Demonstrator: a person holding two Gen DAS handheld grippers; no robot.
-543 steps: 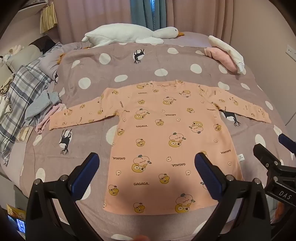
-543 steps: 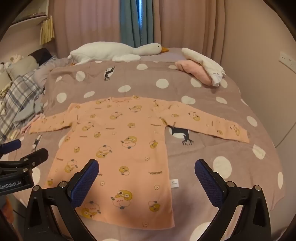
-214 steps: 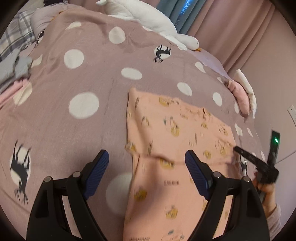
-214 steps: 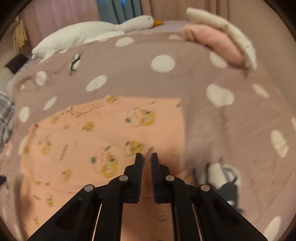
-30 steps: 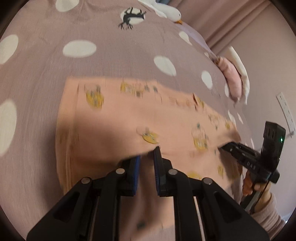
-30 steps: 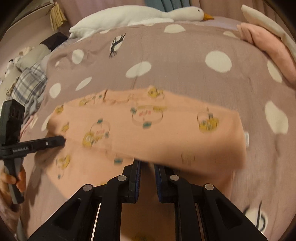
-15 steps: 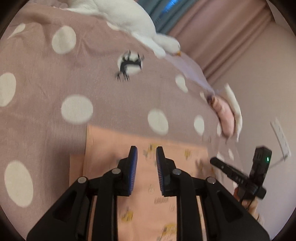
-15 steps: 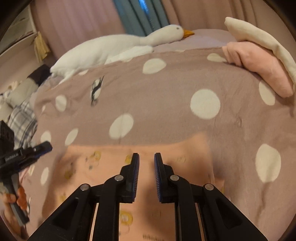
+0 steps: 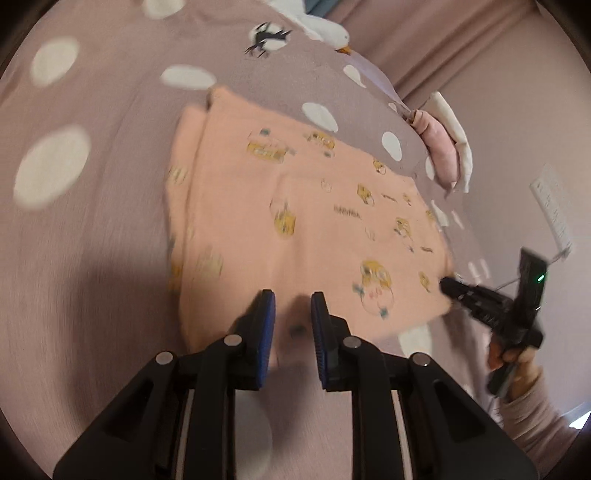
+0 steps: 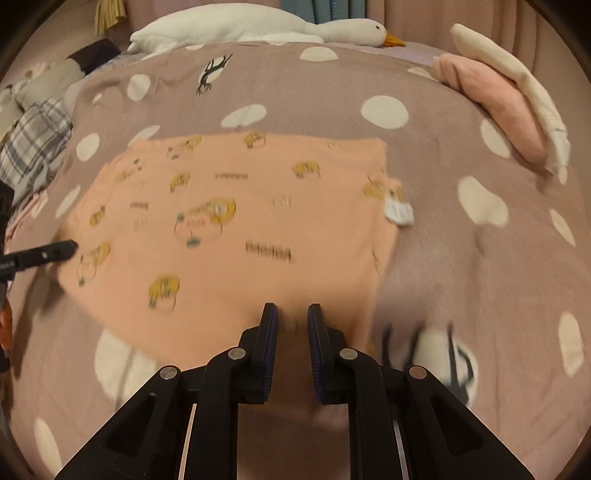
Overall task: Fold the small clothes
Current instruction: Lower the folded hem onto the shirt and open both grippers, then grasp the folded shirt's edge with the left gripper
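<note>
Two grippers work the near edge of the folded peach shirt (image 9: pixel 314 221), which lies flat on the dotted bedspread (image 10: pixel 461 258). My left gripper (image 9: pixel 289 306) has just been opening to a narrow gap with the hem between its pads; whether they press it I cannot tell. My right gripper (image 10: pixel 292 317) pinches the hem. Bare bedspread borders every shirt edge; the folded clothes (image 10: pixel 491 103) lie well apart.

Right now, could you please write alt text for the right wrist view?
A folded peach shirt lies on a polka-dot bedspread, its near edge between the right gripper's narrowly parted fingers. A white goose plush lies beyond it.
</note>
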